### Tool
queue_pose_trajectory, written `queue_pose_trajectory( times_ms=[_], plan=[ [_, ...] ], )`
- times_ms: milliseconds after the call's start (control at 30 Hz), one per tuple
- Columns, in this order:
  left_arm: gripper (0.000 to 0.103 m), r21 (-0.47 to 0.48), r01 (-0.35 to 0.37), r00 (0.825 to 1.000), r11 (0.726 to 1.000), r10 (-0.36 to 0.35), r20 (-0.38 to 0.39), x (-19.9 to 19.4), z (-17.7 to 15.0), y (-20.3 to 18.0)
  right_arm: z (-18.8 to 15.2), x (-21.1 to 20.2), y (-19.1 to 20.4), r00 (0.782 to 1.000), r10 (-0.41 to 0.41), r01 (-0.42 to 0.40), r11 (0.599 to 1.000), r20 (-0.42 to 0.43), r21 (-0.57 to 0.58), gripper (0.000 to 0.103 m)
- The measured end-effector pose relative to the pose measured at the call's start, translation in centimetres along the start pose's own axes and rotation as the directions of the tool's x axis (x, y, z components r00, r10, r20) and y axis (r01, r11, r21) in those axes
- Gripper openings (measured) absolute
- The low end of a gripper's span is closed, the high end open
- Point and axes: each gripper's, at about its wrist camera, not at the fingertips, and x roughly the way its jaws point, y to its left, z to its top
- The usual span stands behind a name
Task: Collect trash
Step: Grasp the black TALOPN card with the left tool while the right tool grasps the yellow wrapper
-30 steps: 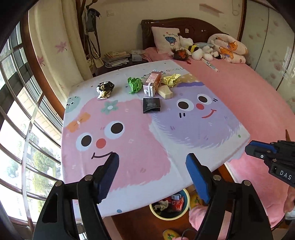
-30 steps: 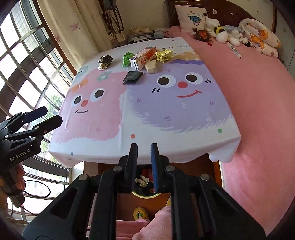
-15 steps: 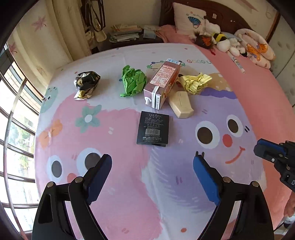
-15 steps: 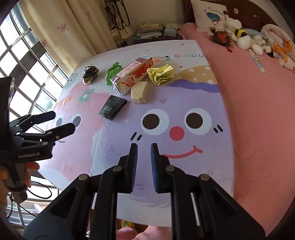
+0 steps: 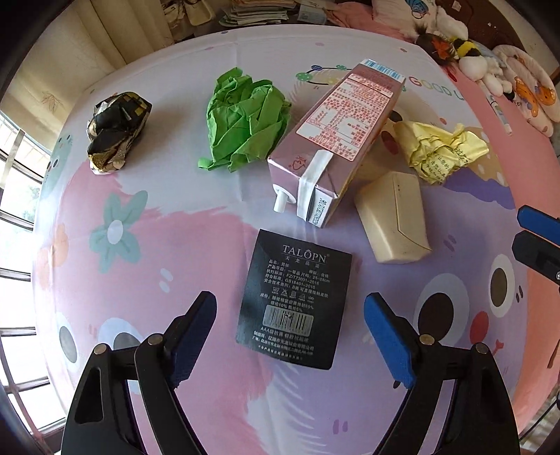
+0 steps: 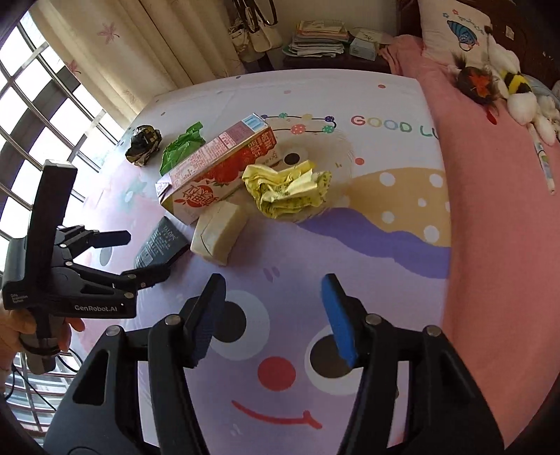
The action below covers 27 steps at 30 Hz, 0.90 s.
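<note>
Trash lies on a cartoon-print cloth: a black TALOPN card packet point(image 5: 295, 297), a pink drink carton point(image 5: 336, 140), a beige box point(image 5: 393, 217), crumpled green paper point(image 5: 245, 115), crumpled yellow paper point(image 5: 441, 148) and a dark foil wrapper point(image 5: 117, 131). My left gripper point(image 5: 290, 322) is open, its fingers on either side of the black packet, just above it. My right gripper point(image 6: 273, 315) is open and empty over the purple face, short of the beige box point(image 6: 218, 232) and yellow paper point(image 6: 287, 187). The carton point(image 6: 220, 168) lies beyond.
The cloth point(image 6: 367, 245) covers part of a pink bed point(image 6: 497, 210). Plush toys point(image 6: 500, 87) and a pillow point(image 6: 451, 31) lie at the headboard. A window with bars point(image 6: 42, 115) and curtains stand on the left, with stacked papers point(image 6: 316, 38) behind.
Both grippers moved forward over the cloth toward the trash. The left gripper now straddles the black packet. The right gripper went from shut to open.
</note>
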Motion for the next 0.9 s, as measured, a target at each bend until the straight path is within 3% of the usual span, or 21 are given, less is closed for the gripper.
queue_pose_trajectory(
  times_ms=[100, 233, 300, 600, 900],
  plan=[
    [0.076, -0.04, 0.005, 1.0, 0.999, -0.006, -0.02, 1.1, 0.6, 0.2, 1.3, 0.9, -0.5, 1.0, -0.001, 0.001, 1.0, -0.003, -0.013, 0.054],
    [0.072, -0.058, 0.001, 1.0, 0.998, -0.002, -0.009, 1.7, 1.4, 0.0, 2.9, 2.4, -1.3, 1.0, 0.001, -0.001, 1.0, -0.018, -0.009, 0.055],
    [0.062, -0.057, -0.007, 1.0, 0.998, 0.007, 0.002, 1.6, 1.8, -0.2, 3.3, 2.9, -1.4, 1.0, 0.01, -0.01, 1.0, -0.029, 0.002, 0.06],
    [0.061, -0.141, 0.029, 0.998, 0.99, -0.022, 0.051, 0.2, 1.3, 0.1, 5.7, 4.6, -2.5, 0.992, 0.126, -0.122, 0.976, -0.01, 0.181, 0.071],
    [0.061, -0.182, 0.041, 0.996, 0.982, -0.026, 0.086, -1.7, 0.2, 0.3, 7.2, 7.6, -2.9, 0.996, 0.09, -0.08, 0.954, -0.022, 0.289, 0.073]
  ],
)
